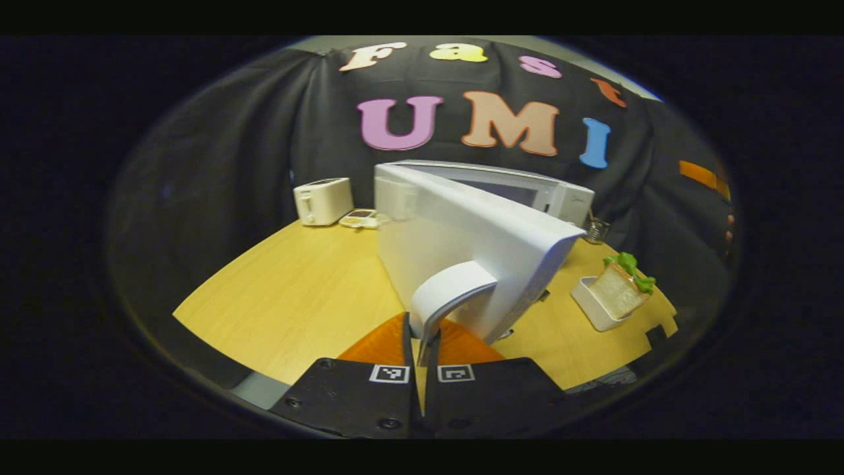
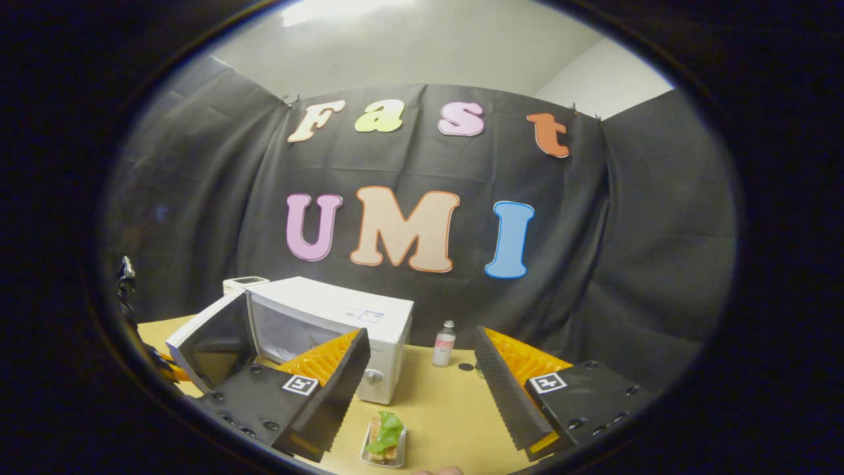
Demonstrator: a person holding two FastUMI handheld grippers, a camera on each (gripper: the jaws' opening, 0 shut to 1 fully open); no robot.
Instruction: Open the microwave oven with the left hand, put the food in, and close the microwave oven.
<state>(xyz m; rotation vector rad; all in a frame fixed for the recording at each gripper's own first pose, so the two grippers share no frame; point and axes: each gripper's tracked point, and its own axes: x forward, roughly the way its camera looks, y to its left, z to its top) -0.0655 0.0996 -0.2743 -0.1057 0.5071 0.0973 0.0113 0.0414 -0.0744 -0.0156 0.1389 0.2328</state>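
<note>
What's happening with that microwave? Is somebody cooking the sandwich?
Not yet. The left hand-held gripper is pinching the door handle of the microwave, and the door is swung open. The sandwich, with lettuce on top, sits in its small white tray on the table. The right hand-held gripper hangs open above it, holding nothing.

Wooden table (image 1: 297,277) is seen spread ahead of the tool in left gripper view. Far ahead-left, a white toaster (image 1: 322,201) is set near the table's back edge, w/ a small flat white item (image 1: 360,218) just beside it, type can't be told. In right gripper view, a small bottle (image 2: 444,344) w/ pink label is stood upright ahead, approx. centre, on the table (image 2: 435,402) near the back cloth.
</note>
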